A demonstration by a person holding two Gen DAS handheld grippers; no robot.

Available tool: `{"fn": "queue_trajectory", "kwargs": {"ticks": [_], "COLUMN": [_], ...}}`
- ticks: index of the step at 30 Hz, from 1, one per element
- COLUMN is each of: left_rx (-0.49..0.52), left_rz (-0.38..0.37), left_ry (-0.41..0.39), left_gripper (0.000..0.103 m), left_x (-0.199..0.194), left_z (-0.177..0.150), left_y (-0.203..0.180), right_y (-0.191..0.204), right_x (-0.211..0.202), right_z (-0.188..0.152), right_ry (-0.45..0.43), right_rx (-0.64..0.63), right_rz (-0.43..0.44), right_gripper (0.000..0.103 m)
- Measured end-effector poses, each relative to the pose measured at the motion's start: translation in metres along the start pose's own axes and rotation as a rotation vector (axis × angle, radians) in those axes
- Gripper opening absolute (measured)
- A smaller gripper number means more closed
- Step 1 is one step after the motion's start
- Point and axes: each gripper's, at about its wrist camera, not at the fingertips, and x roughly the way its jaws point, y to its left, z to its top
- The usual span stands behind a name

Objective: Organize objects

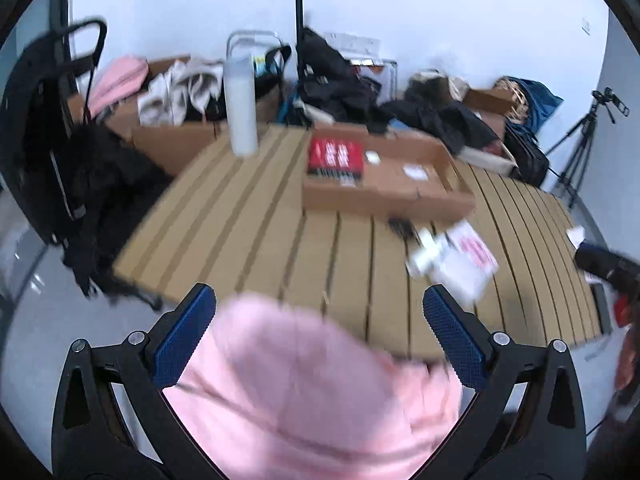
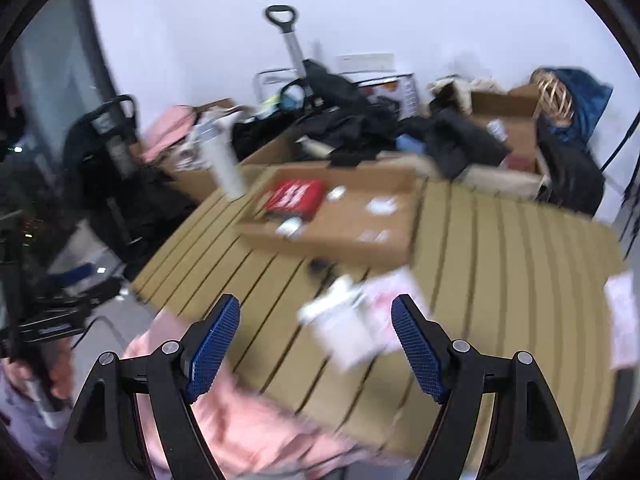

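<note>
- So the left gripper (image 1: 318,334) had its claw spread wide, nothing pinched between the blue pads (image 1: 184,336).
- A pink garment (image 1: 304,392) filled most of the gap between those fingers, draped over the near edge of the slatted wooden table (image 1: 248,232). Couldn't tell if it was actually touching the pads, everything was pretty smeared.
- The right gripper (image 2: 316,350) was also wide open and empty.
- From the right wrist view, the same pink garment (image 2: 240,420) sat low and to the left, running under the left finger, not between the tips.
- The blurry white packet with pink print (image 2: 356,320) lay on the table just ahead of the right claw, roughly in line with the gap but beyond the tips. In the left view the packet (image 1: 460,260) was off past the right finger.
- Further back sat a shallow cardboard box (image 1: 384,196) with a red pack (image 1: 336,156) in its left end and a couple of small white bits.
- A tall white bottle (image 1: 240,108) stood upright near the far left edge of the table, well apart from both claws.
- Behind the table was a heap of dark clothes (image 1: 340,80), bags and more cartons against the wall, plus a tripod (image 1: 580,140) far right.
</note>
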Motion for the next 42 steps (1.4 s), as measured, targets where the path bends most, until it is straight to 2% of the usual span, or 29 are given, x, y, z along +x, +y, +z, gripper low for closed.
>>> {"fn": "queue_trajectory", "kwargs": {"ticks": [2,4,6,10,13,16,17,19,21,23,26,27,28,30,32,33,35,39,40,42], "left_rx": [0.021,0.027,0.030,0.032,0.040,0.036,0.031,0.049,0.074,0.100,0.127,0.132,0.137,0.132,0.140,0.142,0.146,0.170,0.176,0.193], "left_rz": [-0.017,-0.004,-0.003,-0.022,-0.031,-0.107,-0.193,-0.285,-0.310,-0.335,-0.418,-0.429,-0.434,-0.441,-0.441,-0.437,-0.450,-0.522,-0.540,-0.531], "left_ry": [0.053,0.078,0.082,0.061,0.068,0.100,0.123,0.165,0.152,0.153,0.198,0.204,0.213,0.247,0.282,0.293,0.303,0.323,0.332,0.338], "left_gripper": [0.103,0.103,0.103,0.103,0.103,0.103,0.103,0.103,0.101,0.094,0.072,0.060,0.053,0.051,0.043,0.036,0.032,0.019,0.010,0.008], "left_x": [0.004,0.008,0.011,0.008,0.015,0.033,0.044,0.065,0.082,0.103,0.141,0.151,0.163,0.192,0.212,0.218,0.223,0.214,0.211,0.203], "left_z": [-0.021,-0.028,-0.031,-0.030,-0.033,-0.033,-0.032,-0.029,-0.022,-0.013,0.006,0.010,0.015,0.025,0.028,0.028,0.024,0.008,0.005,-0.003], "left_y": [-0.004,-0.006,-0.009,-0.014,-0.021,-0.034,-0.042,-0.058,-0.073,-0.090,-0.114,-0.119,-0.125,-0.133,-0.139,-0.141,-0.145,-0.148,-0.149,-0.149], "right_y": [0.005,0.008,0.012,0.005,-0.003,-0.017,-0.021,-0.034,-0.044,-0.055,-0.069,-0.073,-0.077,-0.082,-0.086,-0.087,-0.089,-0.087,-0.088,-0.089], "right_x": [0.001,0.012,0.027,0.031,0.029,0.035,0.039,0.052,0.064,0.073,0.085,0.090,0.095,0.103,0.109,0.112,0.120,0.133,0.136,0.138], "right_z": [-0.040,-0.063,-0.081,-0.088,-0.085,-0.083,-0.085,-0.089,-0.091,-0.089,-0.085,-0.083,-0.081,-0.076,-0.070,-0.066,-0.061,-0.059,-0.060,-0.064], "right_ry": [0.024,0.068,0.137,0.132,0.101,0.095,0.100,0.123,0.140,0.141,0.135,0.135,0.135,0.133,0.125,0.122,0.124,0.128,0.131,0.140], "right_rx": [0.052,0.065,0.039,0.061,0.060,0.100,0.117,0.158,0.190,0.216,0.267,0.281,0.296,0.316,0.329,0.333,0.338,0.342,0.346,0.355], "right_rz": [0.036,0.072,0.063,0.059,0.019,0.004,0.001,-0.006,-0.029,-0.043,-0.035,-0.032,-0.030,-0.026,-0.019,-0.016,-0.010,0.014,0.020,0.026], "right_gripper": [0.082,0.082,0.082,0.082,0.081,0.081,0.075,0.067,0.064,0.063,0.063,0.063,0.062,0.058,0.056,0.055,0.043,0.040,0.040,0.037]}}
